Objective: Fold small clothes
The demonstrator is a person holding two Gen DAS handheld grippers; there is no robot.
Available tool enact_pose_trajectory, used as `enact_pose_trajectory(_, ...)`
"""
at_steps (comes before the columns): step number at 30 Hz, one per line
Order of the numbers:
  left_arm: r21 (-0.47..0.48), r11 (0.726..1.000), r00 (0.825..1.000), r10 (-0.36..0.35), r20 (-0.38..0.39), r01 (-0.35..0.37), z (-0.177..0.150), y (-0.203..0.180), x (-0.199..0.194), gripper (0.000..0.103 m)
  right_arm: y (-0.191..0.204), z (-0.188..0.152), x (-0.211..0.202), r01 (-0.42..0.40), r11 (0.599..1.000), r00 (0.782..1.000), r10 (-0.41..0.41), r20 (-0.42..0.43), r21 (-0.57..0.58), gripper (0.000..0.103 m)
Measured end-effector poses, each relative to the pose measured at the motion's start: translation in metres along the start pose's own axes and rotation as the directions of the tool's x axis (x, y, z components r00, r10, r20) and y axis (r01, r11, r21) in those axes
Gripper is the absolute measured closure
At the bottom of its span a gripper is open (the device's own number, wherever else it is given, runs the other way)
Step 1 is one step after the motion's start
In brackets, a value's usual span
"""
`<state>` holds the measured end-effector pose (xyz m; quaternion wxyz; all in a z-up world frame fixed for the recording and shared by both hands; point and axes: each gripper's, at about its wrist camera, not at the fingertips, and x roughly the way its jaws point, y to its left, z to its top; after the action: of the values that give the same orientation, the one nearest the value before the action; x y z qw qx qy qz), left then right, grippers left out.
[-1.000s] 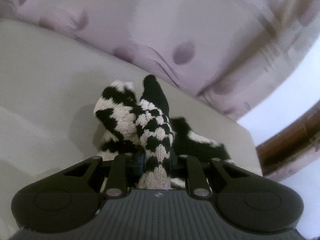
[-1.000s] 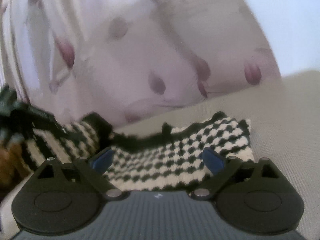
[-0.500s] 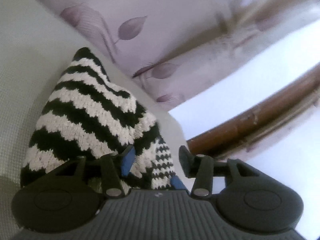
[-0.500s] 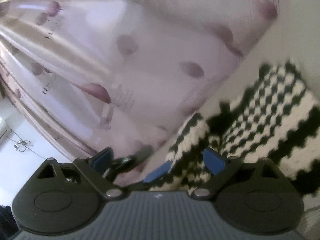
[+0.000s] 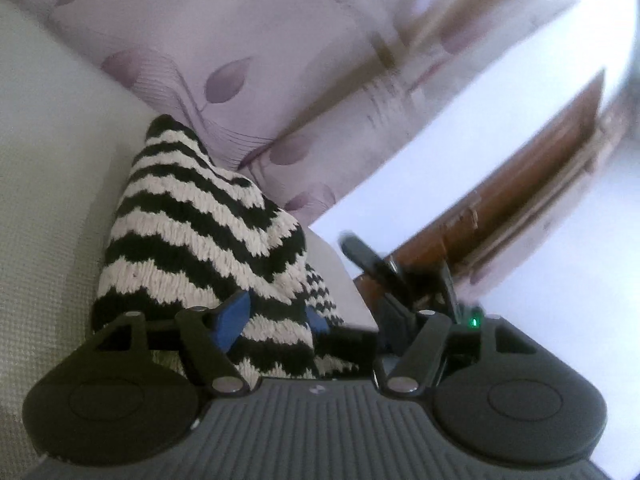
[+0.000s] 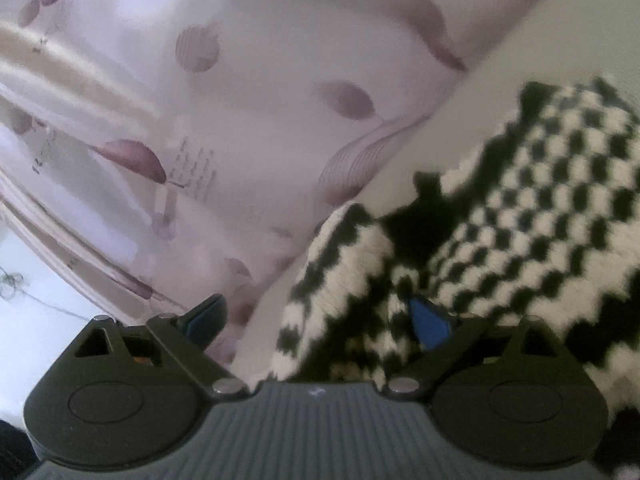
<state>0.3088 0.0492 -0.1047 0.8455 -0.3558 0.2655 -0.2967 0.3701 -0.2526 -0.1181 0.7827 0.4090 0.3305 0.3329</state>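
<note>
A small black-and-white knitted garment (image 5: 192, 236) lies bunched on the pale cushion (image 5: 48, 184), zigzag stripes up. My left gripper (image 5: 276, 320) is open with its blue pads apart, and the knit lies between and over them. In the right wrist view the same garment (image 6: 520, 220) shows a checkered side and a striped fold. My right gripper (image 6: 316, 320) is open, its right pad (image 6: 428, 320) against the knit, its left pad (image 6: 204, 316) free in the air. The right gripper's body shows in the left wrist view (image 5: 384, 268).
A lilac curtain with leaf prints (image 5: 248, 64) hangs right behind the cushion's far edge. It also fills the right wrist view (image 6: 240, 100). A brown wooden frame (image 5: 520, 184) and a bright wall stand to the right.
My left gripper, shut on the knit one second ago, has opened. The garment has spread from a raised bunch into a striped fold. My right gripper stayed open and swung toward the curtain.
</note>
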Motion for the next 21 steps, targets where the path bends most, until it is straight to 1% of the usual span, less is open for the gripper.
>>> enact_pose_trajectory(2,0.012,1.0,1.0,-0.026,-0.007,0.026,-0.005,0.0,0.003,0.035,0.005,0.001,0.008,0.005,1.0,1.0,-0.006,-0.016,-0.025,0.006)
enact_pose_trajectory(3,0.011,0.999,0.999,-0.038,-0.015,0.038,-0.007,0.001,0.006,0.035,0.008,0.001,0.013,0.019,0.999,1.0,-0.02,-0.023,-0.045,0.009)
enact_pose_trajectory(4,0.014,0.999,0.999,-0.042,-0.017,0.042,-0.009,0.001,0.008,0.035,0.011,0.0,0.017,0.039,0.997,0.999,-0.041,-0.029,-0.073,0.027)
enact_pose_trajectory(5,0.023,0.999,0.999,-0.045,-0.017,0.046,-0.012,0.0,0.01,0.035,0.014,-0.002,0.022,0.071,0.992,0.996,-0.076,-0.044,-0.104,0.041)
enact_pose_trajectory(6,0.038,0.998,0.999,-0.047,-0.018,0.048,-0.014,0.0,0.011,0.035,0.015,-0.004,0.03,0.129,0.983,0.988,-0.139,-0.07,-0.132,0.06)
enact_pose_trajectory(7,0.055,0.997,0.999,-0.045,-0.018,0.046,-0.016,-0.001,0.012,0.035,0.014,-0.007,0.034,0.163,0.976,0.981,-0.176,-0.082,-0.143,0.06)
enact_pose_trajectory(9,0.081,0.996,0.999,-0.04,-0.016,0.041,-0.019,-0.002,0.013,0.035,0.013,-0.01,0.036,0.167,0.972,0.981,-0.181,-0.075,-0.163,0.061)
enact_pose_trajectory(10,0.082,0.996,0.999,-0.04,-0.013,0.041,-0.019,-0.002,0.012,0.035,0.015,-0.011,0.034,0.172,0.97,0.981,-0.185,-0.063,-0.174,0.068)
enact_pose_trajectory(12,0.069,0.997,0.999,-0.042,-0.008,0.042,-0.017,-0.002,0.008,0.035,0.019,-0.013,0.031,0.168,0.965,0.983,-0.18,-0.039,-0.202,0.081)
enact_pose_trajectory(13,0.06,0.997,0.999,-0.042,0.001,0.042,-0.014,-0.003,0.004,0.035,0.022,-0.014,0.03,0.168,0.963,0.983,-0.179,-0.033,-0.212,0.083)
enact_pose_trajectory(15,0.045,0.998,0.998,-0.036,0.047,0.034,-0.005,-0.006,-0.006,0.033,0.029,-0.012,0.025,0.159,0.96,0.986,-0.167,-0.016,-0.231,0.084)
enact_pose_trajectory(16,0.041,0.999,0.996,-0.031,0.082,0.027,-0.001,-0.006,-0.015,0.028,0.032,-0.01,0.023,0.148,0.96,0.988,-0.154,-0.006,-0.239,0.085)
enact_pose_trajectory(17,0.037,0.999,0.992,-0.019,0.123,0.014,0.001,-0.006,-0.024,0.023,0.035,-0.006,0.018,0.137,0.96,0.99,-0.14,0.006,-0.246,0.085)
enact_pose_trajectory(18,0.039,0.999,0.987,0.005,0.162,-0.012,0.003,-0.006,-0.034,0.021,0.038,-0.002,0.013,0.134,0.959,0.991,-0.135,0.015,-0.251,0.085)
enact_pose_trajectory(19,0.049,0.998,0.982,0.036,0.188,-0.046,0.006,-0.006,-0.04,0.015,0.04,0.003,0.006,0.135,0.955,0.991,-0.133,0.024,-0.264,0.085)
enact_pose_trajectory(20,0.063,0.994,0.977,0.075,0.201,-0.089,0.007,-0.006,-0.043,0.01,0.041,0.008,0.003,0.14,0.951,0.99,-0.137,0.032,-0.274,0.085)
enact_pose_trajectory(21,0.069,0.99,0.975,0.103,0.198,-0.119,0.007,-0.004,-0.043,0.01,0.041,0.013,-0.005,0.149,0.947,0.989,-0.143,0.043,-0.286,0.085)
